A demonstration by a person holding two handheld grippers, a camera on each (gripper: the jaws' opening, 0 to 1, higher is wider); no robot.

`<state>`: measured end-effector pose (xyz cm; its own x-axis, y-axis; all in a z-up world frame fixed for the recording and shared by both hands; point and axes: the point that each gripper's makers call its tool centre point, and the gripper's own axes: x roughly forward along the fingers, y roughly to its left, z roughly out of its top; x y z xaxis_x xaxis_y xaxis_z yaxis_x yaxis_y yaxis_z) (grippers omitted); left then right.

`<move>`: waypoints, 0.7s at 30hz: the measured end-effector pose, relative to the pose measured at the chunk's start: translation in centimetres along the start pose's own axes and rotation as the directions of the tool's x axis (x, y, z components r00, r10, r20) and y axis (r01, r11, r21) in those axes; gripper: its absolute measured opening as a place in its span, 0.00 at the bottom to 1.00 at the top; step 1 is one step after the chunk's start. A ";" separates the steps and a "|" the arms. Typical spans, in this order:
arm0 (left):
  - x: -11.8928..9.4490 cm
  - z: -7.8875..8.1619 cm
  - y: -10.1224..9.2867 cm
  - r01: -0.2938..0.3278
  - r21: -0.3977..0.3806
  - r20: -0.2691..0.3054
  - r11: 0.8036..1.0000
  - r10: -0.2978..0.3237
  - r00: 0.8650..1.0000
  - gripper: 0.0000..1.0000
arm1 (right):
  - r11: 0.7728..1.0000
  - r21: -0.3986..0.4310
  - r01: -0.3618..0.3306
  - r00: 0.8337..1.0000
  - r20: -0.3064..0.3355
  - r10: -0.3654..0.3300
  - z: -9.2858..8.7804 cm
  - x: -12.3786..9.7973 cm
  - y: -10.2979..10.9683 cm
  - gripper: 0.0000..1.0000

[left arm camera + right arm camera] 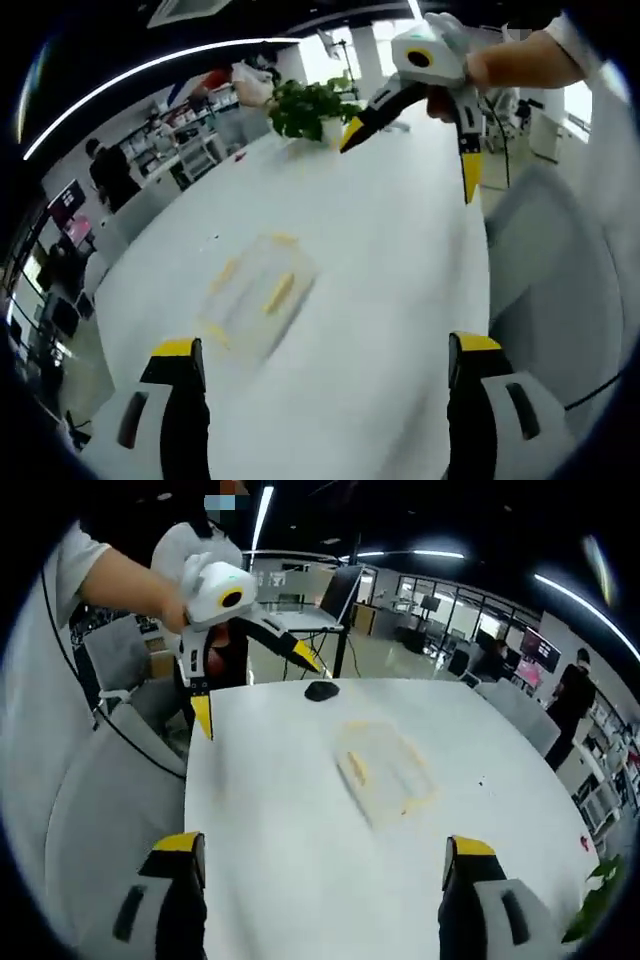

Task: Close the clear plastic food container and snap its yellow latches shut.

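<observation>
Clear container (255, 292): lain on white worktop (380, 260), ahead of both jaw pairs, untouched.
Latches (279, 292): yellow, blurred.
Jaws: both pairs spread wide, nothing held.

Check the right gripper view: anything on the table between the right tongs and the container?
Nothing. In the right gripper view, only bare white table lies between the open right tongs and the clear container.

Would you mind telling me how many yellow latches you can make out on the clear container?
3 show in the left gripper view: one on the container's far end, one on its left side, one on its right side. Blur may hide a fourth.
</observation>
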<state>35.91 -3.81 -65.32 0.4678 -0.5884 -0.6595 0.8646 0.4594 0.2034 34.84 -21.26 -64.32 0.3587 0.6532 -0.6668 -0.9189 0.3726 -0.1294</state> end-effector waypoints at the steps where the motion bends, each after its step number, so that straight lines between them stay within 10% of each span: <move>1: -0.6 -0.1 0.0 -0.029 -0.009 0.009 1.000 0.029 1.000 0.99 | 1.000 0.008 0.011 1.000 -0.008 -0.011 -0.4 -0.3 0.0 0.99; 21: -5.5 -5.5 -6.4 -0.126 -0.264 -0.022 0.956 0.124 0.992 0.98 | 0.960 0.251 0.123 0.988 0.062 -0.143 -6.0 -5.9 4.8 0.99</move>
<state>26.83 0.15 -66.96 0.5676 -0.5120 -0.6447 0.7196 0.6891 0.0862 27.33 -27.27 -65.48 0.4962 0.6328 -0.5944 -0.7967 0.6040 -0.0221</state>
